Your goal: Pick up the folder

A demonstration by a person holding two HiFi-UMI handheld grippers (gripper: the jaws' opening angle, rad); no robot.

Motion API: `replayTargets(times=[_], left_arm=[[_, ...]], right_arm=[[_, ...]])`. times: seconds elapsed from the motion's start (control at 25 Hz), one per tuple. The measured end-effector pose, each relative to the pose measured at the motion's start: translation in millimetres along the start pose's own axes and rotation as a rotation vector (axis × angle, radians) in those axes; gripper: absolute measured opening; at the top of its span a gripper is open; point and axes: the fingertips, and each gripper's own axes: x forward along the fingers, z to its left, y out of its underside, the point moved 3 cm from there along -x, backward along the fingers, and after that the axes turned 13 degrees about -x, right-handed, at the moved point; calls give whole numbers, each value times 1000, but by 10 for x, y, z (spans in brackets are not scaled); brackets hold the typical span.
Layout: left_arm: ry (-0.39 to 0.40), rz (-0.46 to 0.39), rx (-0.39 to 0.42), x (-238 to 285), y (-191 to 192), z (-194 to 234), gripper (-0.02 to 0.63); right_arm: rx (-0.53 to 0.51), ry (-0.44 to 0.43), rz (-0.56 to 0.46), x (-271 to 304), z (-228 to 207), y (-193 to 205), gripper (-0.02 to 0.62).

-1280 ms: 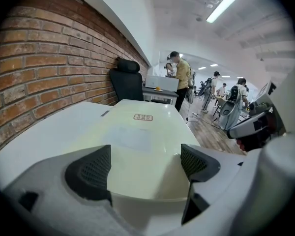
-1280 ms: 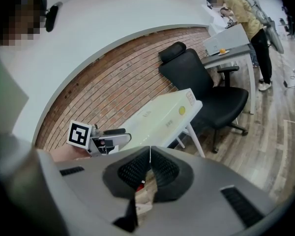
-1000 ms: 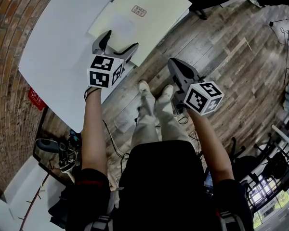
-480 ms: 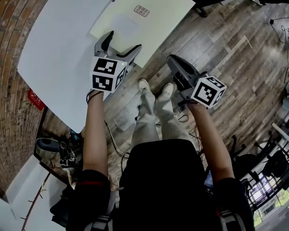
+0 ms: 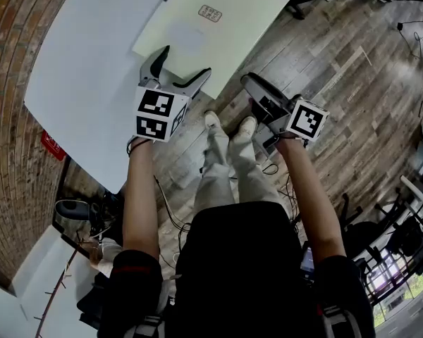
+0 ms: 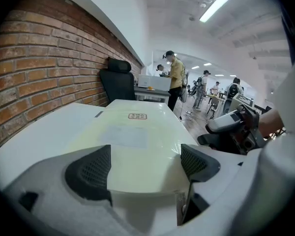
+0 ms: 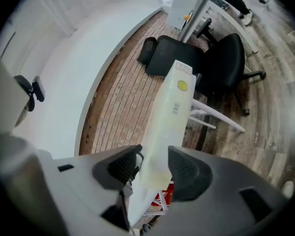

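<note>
The pale yellow folder [image 5: 204,27] lies flat on the white table [image 5: 84,69], with a small printed label [image 5: 209,13] near its far end. My left gripper [image 5: 185,60] is open, its jaws wide apart over the folder's near edge. In the left gripper view the folder [image 6: 132,141] stretches away between the pads [image 6: 96,168]. My right gripper [image 5: 248,83] hangs off the table beside the folder's near right edge, rolled on its side. Its jaws are opening; the folder [image 7: 174,107] shows edge-on in line with their gap [image 7: 155,171], and the pads do not press on it.
A brick wall [image 6: 34,73] runs along the table's left. A black office chair [image 7: 187,58] stands at the far end. Several people [image 6: 176,77] stand far back in the room. The person's legs and shoes [image 5: 225,146] stand on the wooden floor below the table's edge.
The right gripper has rolled over and its jaws have parted from shut. The left gripper has crept a little forward over the folder's near edge.
</note>
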Motion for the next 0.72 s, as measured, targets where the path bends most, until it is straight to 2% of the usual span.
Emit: replayTargets(times=[0.32, 0.72], left_arm=[[23, 21, 17, -6, 47, -90, 423], [42, 21, 32, -97, 166, -306, 423]], right_arm=[[112, -35, -33, 96, -224, -63, 236], [165, -44, -40, 129, -332, -35, 252]])
